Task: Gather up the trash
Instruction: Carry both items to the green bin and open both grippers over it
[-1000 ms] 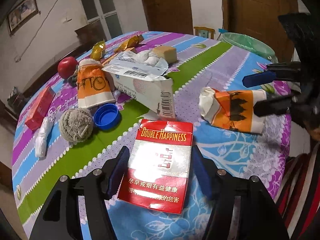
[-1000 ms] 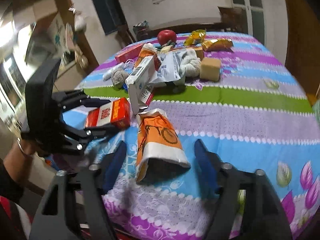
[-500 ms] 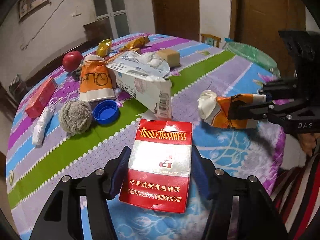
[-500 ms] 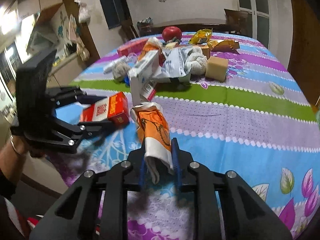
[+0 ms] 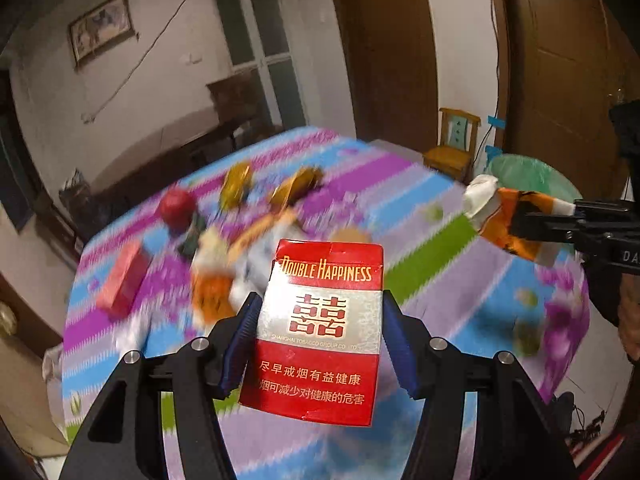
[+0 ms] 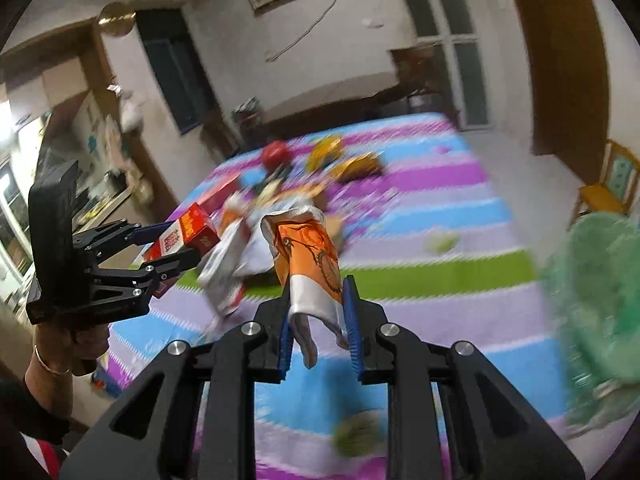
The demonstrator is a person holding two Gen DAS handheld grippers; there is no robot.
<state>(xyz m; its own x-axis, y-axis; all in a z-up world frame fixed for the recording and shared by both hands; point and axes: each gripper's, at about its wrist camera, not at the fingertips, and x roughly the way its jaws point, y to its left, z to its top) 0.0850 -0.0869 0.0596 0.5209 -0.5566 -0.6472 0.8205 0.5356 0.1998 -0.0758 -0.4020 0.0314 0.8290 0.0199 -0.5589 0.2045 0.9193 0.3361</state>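
cigarette pack: we've got the red cigarette pack (image 5: pixel 320 332) up off the counter (image 5: pixel 460 280), upright between the blue pads of our left gripper (image 5: pixel 318 344), which sits about half open and clamped on its two sides.
paper cup: the crushed orange paper cup (image 6: pixel 310 264) hangs in the air in our right gripper (image 6: pixel 318 320), jaws nearly closed and pinching its flattened mouth.
step in hand: looks like the carry, both pieces picked and clear of the cloth.
bin: a green-lined bin (image 6: pixel 592 280) stands just off the counter's right edge, near the cup.
next move: we'd judge both hands swing right over that green liner, then let go one at a time; the cup is closer, so it likely drops first.
count, in hand: one pack, one cup.
count, left on the counter: one red apple (image 5: pixel 176 204), two gold wrappers (image 5: pixel 236 184), one red box (image 5: pixel 124 280), a second orange cup (image 5: pixel 212 296); the heap in the middle is too blurred to count.
grippers: two, each full.
bins: one.
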